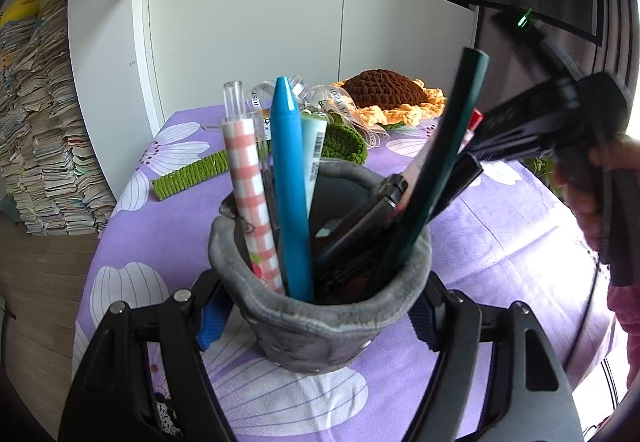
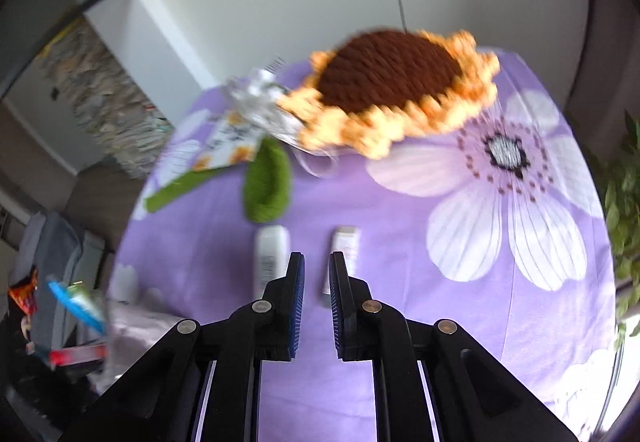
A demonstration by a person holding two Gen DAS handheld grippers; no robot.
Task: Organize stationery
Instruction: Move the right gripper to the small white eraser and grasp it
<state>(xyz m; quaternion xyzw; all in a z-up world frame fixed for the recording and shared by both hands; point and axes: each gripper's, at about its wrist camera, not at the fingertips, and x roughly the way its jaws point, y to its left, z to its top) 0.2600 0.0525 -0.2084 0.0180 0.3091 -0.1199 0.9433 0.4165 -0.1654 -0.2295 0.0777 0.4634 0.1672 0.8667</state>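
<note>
Grey plush pen cup [image 1: 320,318], soft-rimmed, sits clamped in the left hand-held gripper [image 1: 316,318], holding a smooth blue crayon [image 1: 290,194]. Right hand-held gripper [image 2: 317,274] hangs nearly closed, empty, over the purple floral surface [image 2: 400,242].

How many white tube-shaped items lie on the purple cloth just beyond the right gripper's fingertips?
2: a wider white tube left of the right gripper, a slimmer one right of it. Others may hide beneath it.

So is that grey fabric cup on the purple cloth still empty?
No, the grey fabric cup already holds several pens, among them a blue crayon and a pink checked pen.
</note>
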